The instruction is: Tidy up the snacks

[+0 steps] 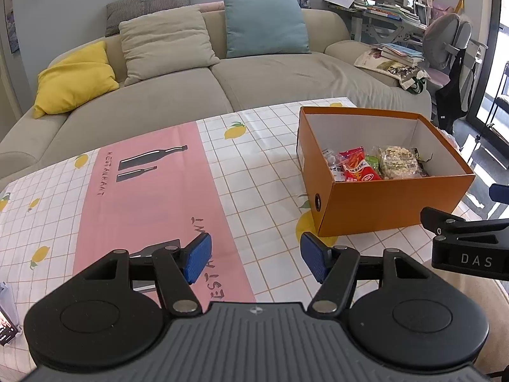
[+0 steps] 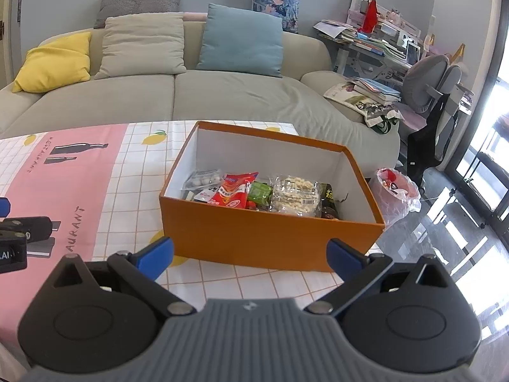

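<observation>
An orange cardboard box (image 1: 394,203) (image 2: 270,238) stands on the table at the right. Inside lie several snack packets: a red packet (image 1: 358,167) (image 2: 233,194), a clear pack of pale puffed pieces (image 1: 399,160) (image 2: 296,195), a green packet (image 2: 259,192), a pack of white balls (image 2: 203,180) and a dark packet (image 2: 329,205). My left gripper (image 1: 256,259) is open and empty, above the tablecloth left of the box. My right gripper (image 2: 249,256) is open wide and empty, just in front of the box's near wall.
The table wears a lemon-print cloth with a pink strip (image 1: 149,197). A sofa with cushions (image 1: 191,79) stands behind it. A bin with a plastic bag (image 2: 394,191) sits on the floor right of the box. A cluttered desk and chair (image 2: 429,76) are at far right.
</observation>
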A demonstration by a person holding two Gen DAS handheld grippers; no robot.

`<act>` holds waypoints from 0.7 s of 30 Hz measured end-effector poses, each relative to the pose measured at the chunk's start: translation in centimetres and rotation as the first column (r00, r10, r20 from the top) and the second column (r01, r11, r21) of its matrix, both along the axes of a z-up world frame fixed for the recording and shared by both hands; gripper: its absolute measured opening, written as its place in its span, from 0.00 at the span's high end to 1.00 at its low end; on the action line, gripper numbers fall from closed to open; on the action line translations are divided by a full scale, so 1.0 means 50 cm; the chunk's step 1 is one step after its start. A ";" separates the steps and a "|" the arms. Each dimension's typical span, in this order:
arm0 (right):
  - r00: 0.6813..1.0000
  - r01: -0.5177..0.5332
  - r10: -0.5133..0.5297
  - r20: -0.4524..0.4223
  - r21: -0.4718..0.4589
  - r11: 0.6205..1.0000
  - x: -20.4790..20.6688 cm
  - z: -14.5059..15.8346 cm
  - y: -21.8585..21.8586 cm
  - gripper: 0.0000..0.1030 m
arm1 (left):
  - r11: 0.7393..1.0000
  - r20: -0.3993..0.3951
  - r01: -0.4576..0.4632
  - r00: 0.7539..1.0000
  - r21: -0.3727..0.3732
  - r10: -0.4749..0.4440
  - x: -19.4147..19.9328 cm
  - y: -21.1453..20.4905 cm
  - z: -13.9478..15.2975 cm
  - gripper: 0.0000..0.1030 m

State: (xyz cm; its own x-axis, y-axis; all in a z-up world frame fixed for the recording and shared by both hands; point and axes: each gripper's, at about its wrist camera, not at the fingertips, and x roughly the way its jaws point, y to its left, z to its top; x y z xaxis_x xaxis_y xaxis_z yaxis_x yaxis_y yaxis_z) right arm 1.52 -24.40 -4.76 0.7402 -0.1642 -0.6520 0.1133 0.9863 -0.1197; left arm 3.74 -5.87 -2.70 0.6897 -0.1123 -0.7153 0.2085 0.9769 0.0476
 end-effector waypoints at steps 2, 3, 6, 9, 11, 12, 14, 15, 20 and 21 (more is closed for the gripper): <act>1.000 0.000 0.000 0.000 0.000 1.000 0.000 0.000 0.001 0.03 | 1.000 -0.001 0.000 1.000 -0.003 0.000 0.000 0.001 -0.001 0.27; 1.000 -0.002 0.002 0.000 0.000 1.000 0.000 0.000 0.001 0.03 | 1.000 -0.002 -0.001 1.000 -0.004 0.001 0.000 0.001 -0.001 0.27; 1.000 -0.007 0.007 -0.001 -0.001 1.000 0.000 0.000 0.003 0.03 | 1.000 -0.002 0.000 1.000 -0.003 0.000 0.000 0.002 -0.001 0.27; 1.000 -0.012 0.012 -0.003 -0.003 1.000 -0.002 0.000 0.005 0.03 | 1.000 -0.003 -0.001 1.000 -0.005 0.000 0.001 0.002 0.000 0.27; 1.000 -0.016 0.016 -0.001 -0.005 1.000 -0.002 0.000 0.004 0.03 | 1.000 -0.005 -0.005 1.000 -0.008 0.005 0.000 0.004 -0.002 0.27; 1.000 -0.018 0.018 -0.001 -0.006 1.000 -0.001 0.000 0.005 0.03 | 1.000 -0.005 -0.006 1.000 -0.010 0.006 0.000 0.005 -0.003 0.27; 1.000 -0.020 0.020 -0.002 -0.008 1.000 -0.001 0.000 0.006 0.03 | 1.000 -0.007 -0.009 1.000 -0.014 0.009 -0.001 0.006 -0.003 0.27; 1.000 -0.021 0.021 -0.003 -0.007 1.000 -0.001 0.000 0.006 0.03 | 1.000 -0.008 -0.011 1.000 -0.015 0.011 0.000 0.006 -0.004 0.27; 1.000 -0.023 0.023 -0.003 -0.009 1.000 -0.003 0.000 0.010 0.03 | 1.000 -0.006 -0.018 1.000 -0.016 0.018 -0.003 0.008 -0.003 0.27; 1.000 -0.024 0.024 -0.002 -0.010 1.000 -0.003 0.001 0.010 0.03 | 1.000 -0.005 -0.018 1.000 -0.016 0.018 -0.003 0.009 -0.002 0.27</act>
